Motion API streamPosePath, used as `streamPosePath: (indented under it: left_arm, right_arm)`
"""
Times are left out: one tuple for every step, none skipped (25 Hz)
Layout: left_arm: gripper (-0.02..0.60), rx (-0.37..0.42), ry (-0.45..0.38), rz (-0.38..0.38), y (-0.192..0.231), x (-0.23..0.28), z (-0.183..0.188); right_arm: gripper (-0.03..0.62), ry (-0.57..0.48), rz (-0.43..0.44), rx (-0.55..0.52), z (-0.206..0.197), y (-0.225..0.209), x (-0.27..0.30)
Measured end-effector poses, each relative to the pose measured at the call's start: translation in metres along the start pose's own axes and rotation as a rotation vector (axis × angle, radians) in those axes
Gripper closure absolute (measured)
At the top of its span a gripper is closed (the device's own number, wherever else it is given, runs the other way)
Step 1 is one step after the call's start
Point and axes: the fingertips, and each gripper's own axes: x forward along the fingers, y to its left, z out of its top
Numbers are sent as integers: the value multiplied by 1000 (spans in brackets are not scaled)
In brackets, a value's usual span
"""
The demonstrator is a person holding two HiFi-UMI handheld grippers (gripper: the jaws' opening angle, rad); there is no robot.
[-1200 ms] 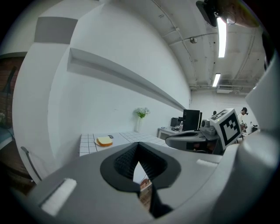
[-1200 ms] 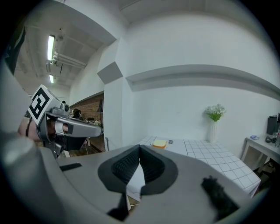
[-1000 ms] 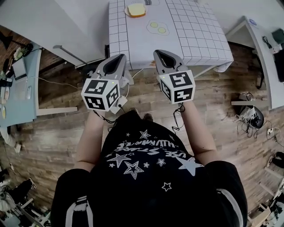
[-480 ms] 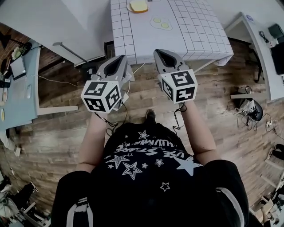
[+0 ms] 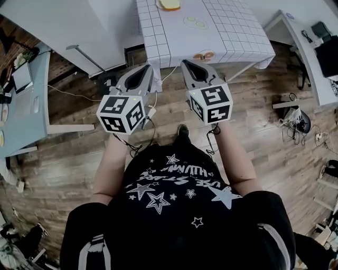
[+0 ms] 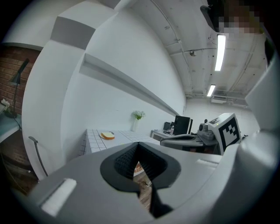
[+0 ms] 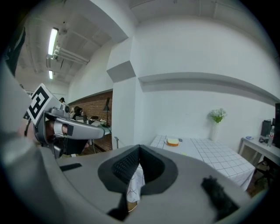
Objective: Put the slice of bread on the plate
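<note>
A yellow slice of bread (image 5: 169, 4) lies at the far end of the white grid-cloth table (image 5: 232, 37), on a pale round base that may be a plate; I cannot tell. It shows small in the left gripper view as the bread (image 6: 107, 136) and in the right gripper view as the bread (image 7: 173, 142). My left gripper (image 5: 146, 67) and right gripper (image 5: 186, 64) are held side by side over the wooden floor, just short of the table's near edge. The left gripper (image 6: 138, 146) and the right gripper (image 7: 140, 149) both have their jaws shut with nothing held.
Two fried-egg shapes (image 5: 195, 22) lie mid-table. An orange-brown thing (image 5: 203, 55) sits at the cloth's near edge. A vase of flowers (image 7: 217, 118) stands at the table's back. Desks flank the floor at left (image 5: 31, 105) and right (image 5: 311, 58); cables (image 5: 153, 113) trail underfoot.
Table and floor have slid up the head view. The gripper tips, which overlapped the table's near edge, now sit just below it. The orange-brown thing has come into sight.
</note>
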Motion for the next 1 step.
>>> streamPosePath:
  left_arm:
    - [572,-1,-1,-4,4,-4,1]
  right_arm:
    - [580,1,-4,-1,1,5,2]
